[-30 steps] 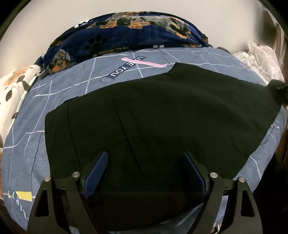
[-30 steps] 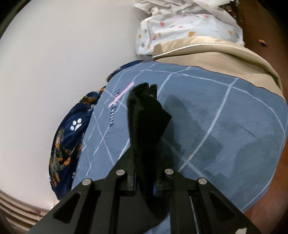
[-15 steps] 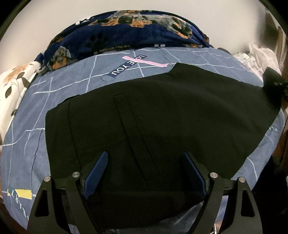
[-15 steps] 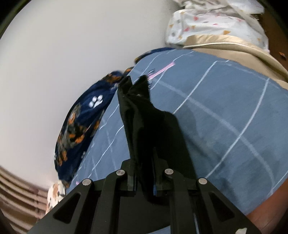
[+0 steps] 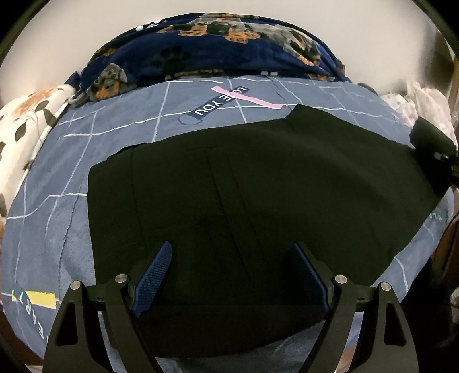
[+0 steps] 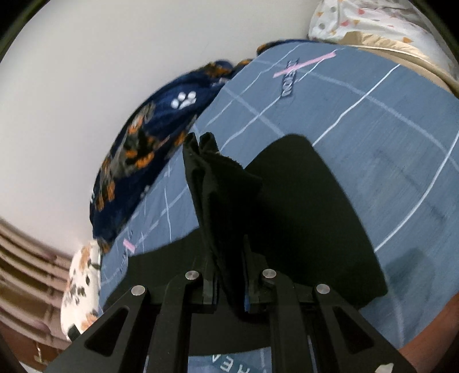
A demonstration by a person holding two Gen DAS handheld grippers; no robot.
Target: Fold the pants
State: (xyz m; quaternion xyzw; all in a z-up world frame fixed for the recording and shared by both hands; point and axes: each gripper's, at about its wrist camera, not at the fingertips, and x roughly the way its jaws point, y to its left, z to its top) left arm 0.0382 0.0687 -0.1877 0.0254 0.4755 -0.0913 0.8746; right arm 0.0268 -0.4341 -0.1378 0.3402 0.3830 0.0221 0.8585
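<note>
The right gripper [image 6: 229,275] pinches a bunched end of the black pants [image 6: 301,218] above the blue bedspread [image 6: 373,120].

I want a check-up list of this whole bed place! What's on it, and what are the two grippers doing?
Surface: blue grid bedsheet with "LOVE YOU" print.
Job's things: black pants spread flat on the sheet; one bunched end lifted.
Clutter: navy dog-print blanket at the far edge; floral pillow on the left; white dotted bedding near the beige mattress edge.
Grippers: left gripper open over the pants; right gripper shut on the lifted end.
Cables: nothing seen.
Surroundings: plain white wall.
</note>
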